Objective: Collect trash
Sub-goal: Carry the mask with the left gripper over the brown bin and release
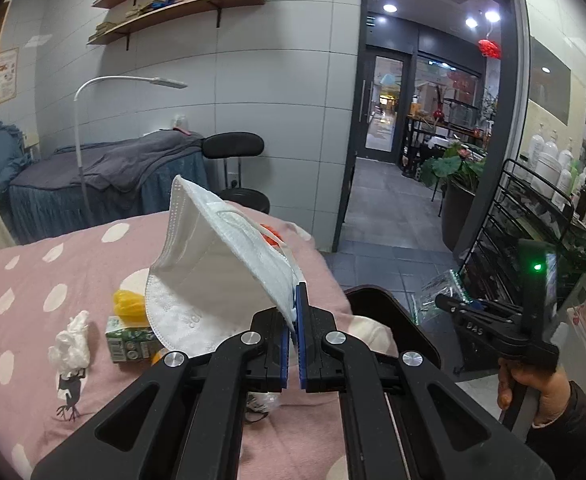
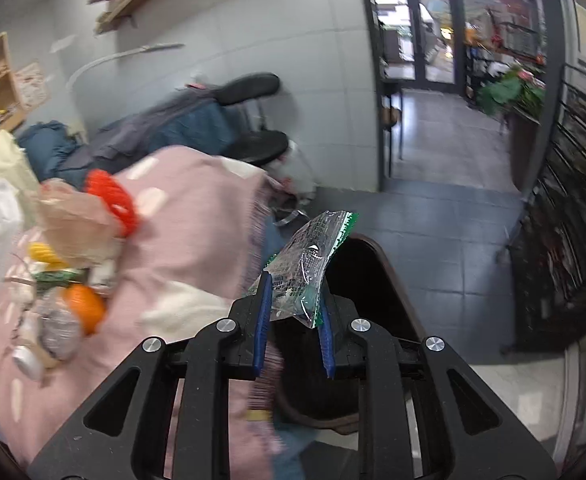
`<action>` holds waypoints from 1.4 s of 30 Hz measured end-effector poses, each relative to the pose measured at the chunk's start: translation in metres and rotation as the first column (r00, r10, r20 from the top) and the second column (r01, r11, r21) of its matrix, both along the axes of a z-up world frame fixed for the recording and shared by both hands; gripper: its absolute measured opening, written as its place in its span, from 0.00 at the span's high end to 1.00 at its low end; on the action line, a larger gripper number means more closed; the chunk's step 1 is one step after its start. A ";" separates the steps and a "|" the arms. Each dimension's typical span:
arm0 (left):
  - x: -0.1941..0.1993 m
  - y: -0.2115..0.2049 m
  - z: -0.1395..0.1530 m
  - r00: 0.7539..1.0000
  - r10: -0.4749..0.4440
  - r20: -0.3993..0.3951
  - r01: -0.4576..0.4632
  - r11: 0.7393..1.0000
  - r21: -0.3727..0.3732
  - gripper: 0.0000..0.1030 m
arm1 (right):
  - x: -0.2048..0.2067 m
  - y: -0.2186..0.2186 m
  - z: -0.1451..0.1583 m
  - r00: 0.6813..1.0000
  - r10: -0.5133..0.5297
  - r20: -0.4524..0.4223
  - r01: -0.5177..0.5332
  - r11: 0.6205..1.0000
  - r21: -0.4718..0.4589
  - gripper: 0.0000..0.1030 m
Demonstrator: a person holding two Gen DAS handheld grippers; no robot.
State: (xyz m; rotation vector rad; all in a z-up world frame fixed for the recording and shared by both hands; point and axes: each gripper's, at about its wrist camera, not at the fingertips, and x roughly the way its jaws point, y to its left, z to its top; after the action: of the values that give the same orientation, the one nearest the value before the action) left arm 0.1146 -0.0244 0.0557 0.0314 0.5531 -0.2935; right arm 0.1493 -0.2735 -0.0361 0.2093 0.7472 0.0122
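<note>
White mask [image 1: 213, 256] pinched in left gripper [image 1: 295, 312], plastic wrapper [image 2: 309, 268] in right gripper [image 2: 293, 300]

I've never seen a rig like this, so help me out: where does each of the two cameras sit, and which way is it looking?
Left wrist: behind the left claw, shut on a white mask, facing the pink bedspread; a hand shows.
Right wrist: behind the right claw, gripping a clear wrapper over the dark bin.
Shared: bedspread, bin, wrapper, doorway.

Even indoor light, bright ceiling spots [image 1: 389, 8] beyond the far doorway; left view sharp, right view motion-blurred; fisheye edges dark.
</note>
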 end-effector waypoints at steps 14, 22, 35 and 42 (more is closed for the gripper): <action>0.023 -0.079 -0.027 0.969 -0.202 -0.141 0.201 0.979 -0.019 0.96 | 0.050 -0.035 -0.139 0.948 -0.086 -0.308 0.095 0.995 0.014 0.60; 0.028 -0.114 -0.042 0.941 -0.269 -0.204 0.273 0.962 -0.006 0.96 | 0.027 -0.053 -0.138 0.941 -0.169 -0.294 0.196 0.979 0.064 0.40; 0.054 -0.171 -0.091 0.872 -0.317 -0.372 0.358 0.932 0.047 0.96 | -0.036 -0.102 -0.122 0.898 -0.352 -0.263 0.382 0.921 0.071 0.29; 0.066 -0.203 -0.116 0.833 -0.321 -0.450 0.397 0.914 0.082 0.96 | -0.055 -0.121 -0.126 0.871 -0.403 -0.280 0.438 0.896 0.073 0.28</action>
State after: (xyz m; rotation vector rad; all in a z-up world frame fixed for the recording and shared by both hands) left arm 0.1803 -0.2279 -0.0603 0.2478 1.0170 -0.6317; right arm 0.0943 -0.3947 -0.1626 0.5087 0.9492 -0.3907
